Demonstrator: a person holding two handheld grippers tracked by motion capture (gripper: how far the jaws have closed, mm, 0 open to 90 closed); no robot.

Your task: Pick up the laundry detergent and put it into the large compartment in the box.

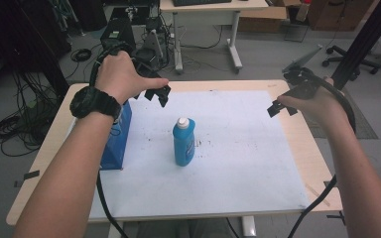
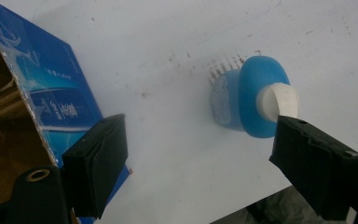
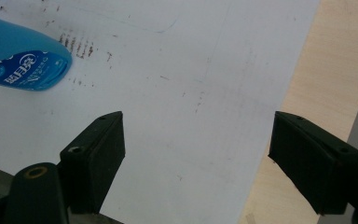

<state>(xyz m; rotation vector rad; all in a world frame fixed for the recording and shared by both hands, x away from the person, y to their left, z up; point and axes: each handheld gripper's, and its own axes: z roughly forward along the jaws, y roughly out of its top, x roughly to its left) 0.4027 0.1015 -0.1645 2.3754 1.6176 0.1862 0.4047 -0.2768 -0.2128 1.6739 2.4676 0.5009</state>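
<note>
A white sheet (image 1: 238, 163) covers most of the wooden table (image 1: 307, 144). An open blue carton (image 1: 116, 144) stands at its left edge, and a blue bottle (image 1: 183, 142) with a white cap (image 1: 182, 122) stands upright mid-sheet, apart from the carton. Left gripper (image 1: 156, 92) hovers above and behind it, jaws spread; right gripper (image 1: 282, 107) waits well off, also spread, both empty. Likely a bottle pick: I'd come down squarely, straddle the body below the cap, then close gently.

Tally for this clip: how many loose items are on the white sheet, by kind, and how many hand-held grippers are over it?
Blue bottle with white cap: 1
Blue carton, top open: 1
Hand-held grippers: 2, the left and the right, both open and holding nothing
Total: 4
</note>
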